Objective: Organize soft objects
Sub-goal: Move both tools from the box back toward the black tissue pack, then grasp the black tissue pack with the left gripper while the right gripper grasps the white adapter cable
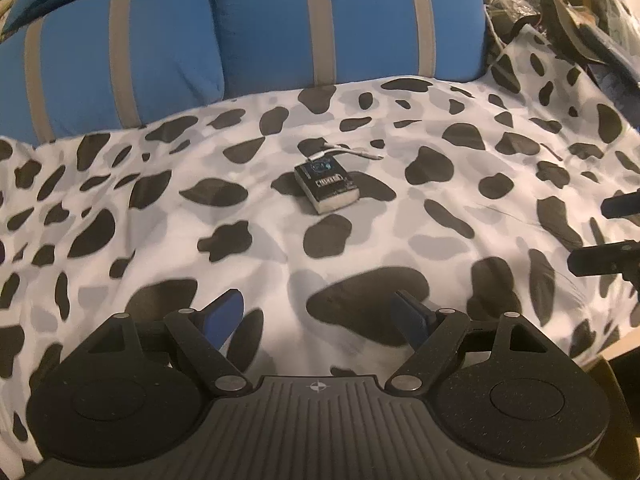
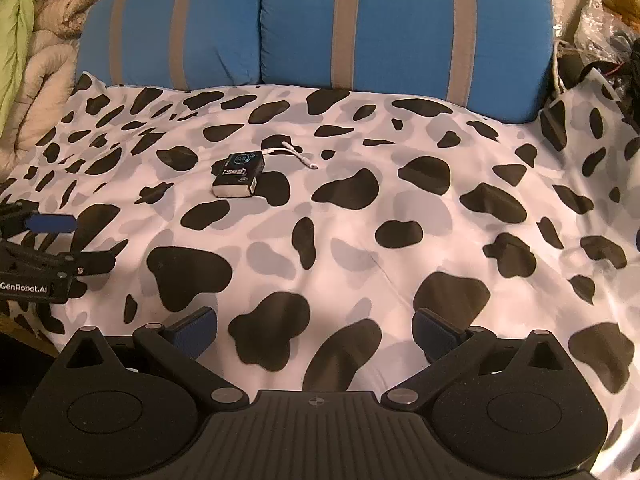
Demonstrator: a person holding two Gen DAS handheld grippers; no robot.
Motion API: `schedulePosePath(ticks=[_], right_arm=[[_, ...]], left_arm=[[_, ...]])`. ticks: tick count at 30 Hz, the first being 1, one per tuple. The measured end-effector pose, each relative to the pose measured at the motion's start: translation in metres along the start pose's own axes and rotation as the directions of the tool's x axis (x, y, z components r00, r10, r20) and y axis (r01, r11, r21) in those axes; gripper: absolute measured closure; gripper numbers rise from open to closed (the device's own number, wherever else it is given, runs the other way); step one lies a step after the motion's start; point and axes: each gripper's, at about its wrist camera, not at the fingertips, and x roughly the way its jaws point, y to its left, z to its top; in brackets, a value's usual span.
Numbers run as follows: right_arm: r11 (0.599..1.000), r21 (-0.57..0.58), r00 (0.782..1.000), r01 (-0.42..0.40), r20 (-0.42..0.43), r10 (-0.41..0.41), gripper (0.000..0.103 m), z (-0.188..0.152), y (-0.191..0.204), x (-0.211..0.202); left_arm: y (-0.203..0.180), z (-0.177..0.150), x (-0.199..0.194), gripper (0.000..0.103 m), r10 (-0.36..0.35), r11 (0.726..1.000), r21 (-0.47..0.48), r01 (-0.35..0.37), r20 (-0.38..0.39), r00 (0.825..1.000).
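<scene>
both grippers spread over cow-print sheet; blue pillows behind.

We read one clear marking: white lettering "GenRobot.AI" on the black body of the left gripper, seen at nine o'clock in the right wrist view.

We note a small crosshair sign, a circle quartered by a cross, on the ribbed housing of each gripper at six o'clock in its own view; it carries no lettering.

We observe a small black box lying on the spotted bed cover, toward eleven o'clock from centre in the right wrist view. Its top bears a light label block and a bluish round emblem; the characters are too small and blurred for us to read.
</scene>
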Motion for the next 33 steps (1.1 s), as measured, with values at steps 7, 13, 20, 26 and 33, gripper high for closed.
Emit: schedulePosePath(ticks=[7, 13, 20, 26, 33], right_arm=[[1.000, 0.019, 1.000, -0.010, -0.006, 0.010, 0.000, 0.012, -0.009, 0.015], [1.000, 0.027, 1.000, -0.011, -0.021, 0.011, 0.000, 0.020, -0.016, 0.030], [1.000, 0.025, 0.999, -0.007, -0.032, 0.008, 0.000, 0.029, -0.023, 0.042], [0.999, 0.033, 1.000, -0.015, -0.025, 0.015, 0.000, 0.041, -0.027, 0.050], [0.999, 0.040, 0.999, -0.025, -0.027, 0.026, 0.000, 0.052, -0.029, 0.060]], left_arm=[[-0.002, 0.019, 0.017, 0.022, -0.015, 1.000, -0.005, 0.015, 0.014, 1.000], [0.001, 0.037, 0.032, 0.022, -0.079, 0.995, -0.051, 0.081, 0.039, 0.996], [-0.005, 0.051, 0.061, 0.022, -0.084, 0.996, -0.030, 0.085, 0.023, 0.996], [0.001, 0.067, 0.089, 0.022, -0.063, 0.996, -0.056, 0.063, 0.010, 0.998], [0.004, 0.079, 0.125, 0.023, -0.067, 0.994, -0.089, 0.064, -0.032, 0.997]])
